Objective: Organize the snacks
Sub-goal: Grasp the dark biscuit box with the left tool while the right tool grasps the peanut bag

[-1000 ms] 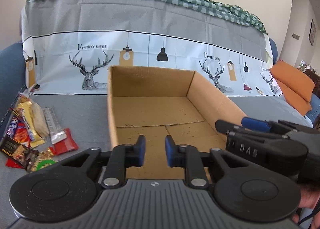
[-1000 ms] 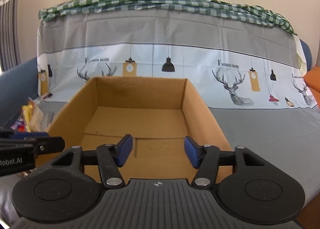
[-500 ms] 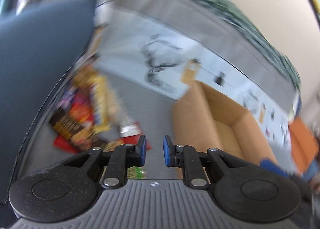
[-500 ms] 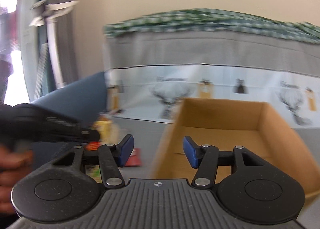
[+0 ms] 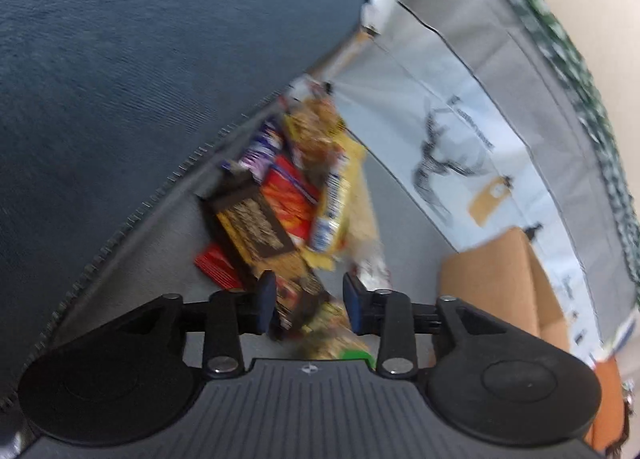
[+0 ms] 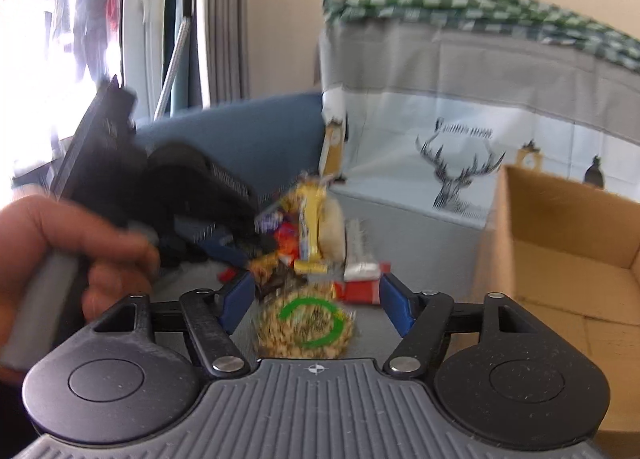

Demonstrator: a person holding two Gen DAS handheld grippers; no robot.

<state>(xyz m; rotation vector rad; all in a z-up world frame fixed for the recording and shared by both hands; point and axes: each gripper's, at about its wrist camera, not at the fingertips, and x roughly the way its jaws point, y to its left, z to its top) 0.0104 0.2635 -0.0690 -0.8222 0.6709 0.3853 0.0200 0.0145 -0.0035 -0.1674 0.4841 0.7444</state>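
A heap of snack packets [image 5: 296,195] lies on the grey sofa cover by the blue armrest. My left gripper [image 5: 308,301] hangs over the heap's near end, above a dark brown bar [image 5: 252,223]; its jaws are opening and the pads press on nothing. In the right wrist view the same heap [image 6: 316,231] lies ahead. My right gripper [image 6: 316,305] is opening too, with a round nut-coloured packet with a green ring [image 6: 306,323] lying between its fingers, untouched. The open cardboard box [image 6: 560,259] stands to the right, with nothing visible inside it.
A person's hand [image 6: 60,251] holds the left gripper's handle at the left of the right wrist view. The blue sofa armrest [image 5: 140,79] rises beside the heap. A deer-print cover [image 6: 460,163] drapes the backrest. An orange cushion [image 5: 608,399] lies far right.
Both grippers have swung left from over the box to the snack heap. The left one rolled and dipped toward the packets. Both pairs of jaws stand wider than before.
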